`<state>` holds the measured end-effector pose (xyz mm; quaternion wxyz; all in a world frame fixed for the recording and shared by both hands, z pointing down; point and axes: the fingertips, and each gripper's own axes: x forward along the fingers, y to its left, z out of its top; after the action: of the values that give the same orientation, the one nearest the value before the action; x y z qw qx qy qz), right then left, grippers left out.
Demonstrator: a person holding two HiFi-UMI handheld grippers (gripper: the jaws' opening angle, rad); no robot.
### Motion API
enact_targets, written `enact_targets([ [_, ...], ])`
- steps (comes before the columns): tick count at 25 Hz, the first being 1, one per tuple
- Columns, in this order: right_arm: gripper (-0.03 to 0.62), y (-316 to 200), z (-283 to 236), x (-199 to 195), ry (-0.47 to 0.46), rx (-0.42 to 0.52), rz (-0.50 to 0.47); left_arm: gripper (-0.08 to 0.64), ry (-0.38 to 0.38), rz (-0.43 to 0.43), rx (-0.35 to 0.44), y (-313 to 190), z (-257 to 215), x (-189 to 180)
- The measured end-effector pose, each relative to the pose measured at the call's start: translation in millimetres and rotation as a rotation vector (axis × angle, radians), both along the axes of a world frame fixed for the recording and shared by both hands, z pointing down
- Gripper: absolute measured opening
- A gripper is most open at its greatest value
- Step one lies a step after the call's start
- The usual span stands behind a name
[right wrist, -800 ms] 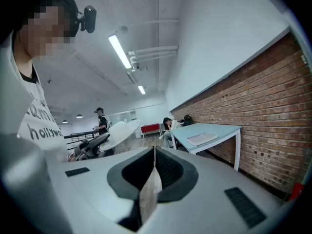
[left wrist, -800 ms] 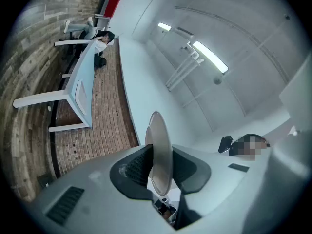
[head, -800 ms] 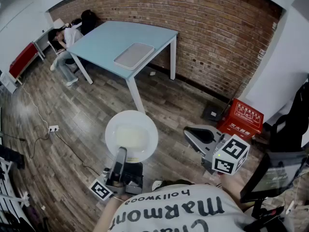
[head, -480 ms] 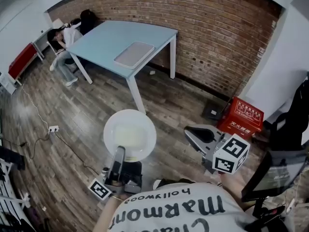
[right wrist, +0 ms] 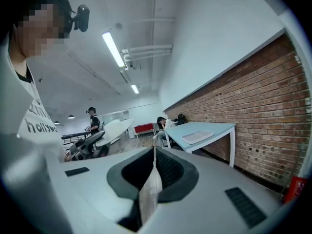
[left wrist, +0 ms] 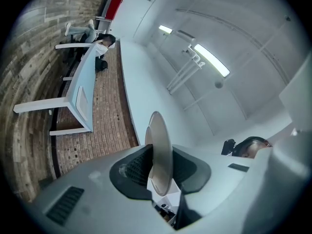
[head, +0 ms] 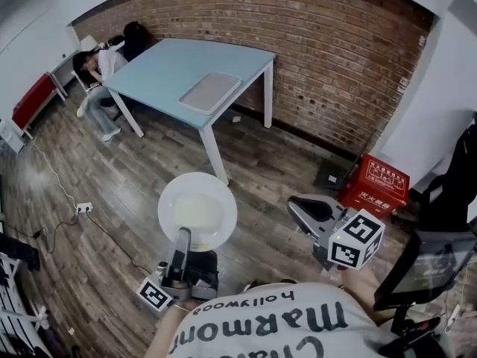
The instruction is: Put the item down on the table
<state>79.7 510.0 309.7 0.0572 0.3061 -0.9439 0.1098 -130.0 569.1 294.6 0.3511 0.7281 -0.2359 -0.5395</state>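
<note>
1. Since a moment ago, the plate (head: 197, 209) has slid a tiny bit to the left in the head view. The table (head: 168, 62) now sits a little lower in that view.
2. The left tool (head: 183, 239) holds the plate by its near edge. In the left gripper view, the two jaws press on the thin rim from both sides.
3. The plate is white and round. It lies flat, up in the air over the wood floor (head: 112, 177), in front of the person holding the tools.
4. The plate is not on the table yet. The table is well apart from it, up ahead by the brick wall (head: 335, 51).
5. The table is light blue with white legs. A flat grey tray (head: 210, 92) lies on it, near the front edge.
6. The right tool (head: 307, 211) is to the right of the plate and does not touch it. Its jaws are pressed tight together, with nothing between them.
7. A red box (head: 376, 187) stands on the floor, to the right of the right tool.
8. Another person (head: 100, 62) sits at the far left end of the table.
</note>
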Motion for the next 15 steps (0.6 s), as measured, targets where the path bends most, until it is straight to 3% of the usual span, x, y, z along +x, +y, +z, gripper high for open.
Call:
enact_targets([
  [6, 0.018, -18, 0, -22, -0.124, -0.047, 0.034, 0.077, -0.006, 0.022, -0.002, -14, 0, -26],
  [11, 0.018, -24, 19, -35, -0.073, -0.072, 0.068, 0.077, 0.013, 0.033, -0.016, -27, 9, -42],
  [15, 0.018, -42, 28, -39, -0.097, -0.131, 0.084, 0.077, 0.027, 0.04, -0.025, -43, 14, -49],
])
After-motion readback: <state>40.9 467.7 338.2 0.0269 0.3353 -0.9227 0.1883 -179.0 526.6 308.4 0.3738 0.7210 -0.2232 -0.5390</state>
